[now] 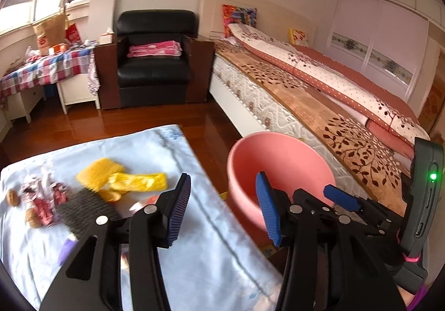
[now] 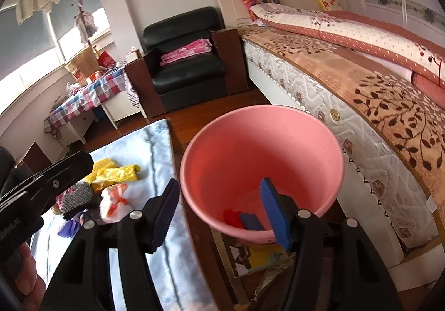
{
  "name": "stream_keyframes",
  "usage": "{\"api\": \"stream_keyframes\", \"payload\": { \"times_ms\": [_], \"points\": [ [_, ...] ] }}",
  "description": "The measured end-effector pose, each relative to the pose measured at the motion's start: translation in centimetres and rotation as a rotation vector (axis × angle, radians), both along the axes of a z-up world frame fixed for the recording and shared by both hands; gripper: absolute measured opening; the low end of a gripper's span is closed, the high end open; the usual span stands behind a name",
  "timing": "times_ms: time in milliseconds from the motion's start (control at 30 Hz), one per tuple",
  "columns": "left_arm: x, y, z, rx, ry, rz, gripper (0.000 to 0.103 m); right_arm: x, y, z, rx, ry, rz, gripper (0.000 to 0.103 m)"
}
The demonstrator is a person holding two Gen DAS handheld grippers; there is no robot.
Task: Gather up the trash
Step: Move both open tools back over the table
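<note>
A pink bucket (image 2: 261,144) stands on the floor right of a table covered with a light blue cloth (image 1: 183,227). It holds a red scrap (image 2: 231,217) and a dark blue piece (image 2: 251,222). On the cloth lie a yellow wrapper (image 1: 139,181), a yellow sponge (image 1: 94,173), a dark scouring pad (image 1: 83,211), red-white wrappers (image 1: 41,199), walnuts (image 1: 13,198), a purple scrap (image 2: 68,227) and a white-orange wrapper (image 2: 112,201). My left gripper (image 1: 222,211) is open and empty at the table's right edge. My right gripper (image 2: 221,213) is open and empty over the bucket; it also shows in the left wrist view (image 1: 340,197).
A bed (image 1: 319,97) runs along the right. A black armchair (image 1: 155,61) stands at the back, with a cluttered checkered table (image 1: 47,69) to its left. Wooden floor (image 1: 111,122) lies between. A picture box (image 2: 258,255) lies under the bucket.
</note>
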State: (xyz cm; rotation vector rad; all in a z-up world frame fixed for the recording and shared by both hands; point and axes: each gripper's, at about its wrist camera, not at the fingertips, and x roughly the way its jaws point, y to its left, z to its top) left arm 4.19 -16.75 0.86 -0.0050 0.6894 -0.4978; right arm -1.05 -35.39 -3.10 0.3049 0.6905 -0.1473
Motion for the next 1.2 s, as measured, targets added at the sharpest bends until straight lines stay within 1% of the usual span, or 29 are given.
{"api": "stream_keyframes", "payload": {
  "times_ms": [67,233,467,667,867,1033,1200],
  "points": [
    [-0.4,1.5,-0.2,-0.004,0.007,0.025,0.049,-0.3,1.3,0.2,-0.017,-0.011,0.019,0.063],
    [-1.2,4.6,-0.7,-0.002,0.02,0.081,0.049,-0.6,4.2,0.5,-0.049,-0.008,0.069,0.064],
    [-2.3,9.0,-1.0,-0.01,0.021,0.152,0.049,-1.3,7.9,0.7,-0.087,-0.025,0.108,0.065],
    [-2.8,11.7,-1.6,0.028,0.037,0.229,0.049,-2.0,10.6,1.0,-0.114,-0.049,0.154,0.067],
    [-3.0,13.7,-1.9,0.018,0.053,0.279,0.049,-2.0,12.0,0.8,-0.123,-0.049,0.171,0.068],
    [-3.0,14.2,-2.2,0.052,0.053,0.314,0.049,-1.5,12.5,0.5,-0.126,-0.037,0.188,0.068],
    [-2.8,14.7,-2.5,0.05,0.064,0.322,0.049,-1.1,13.0,0.2,-0.137,-0.028,0.203,0.068]
  ]
}}
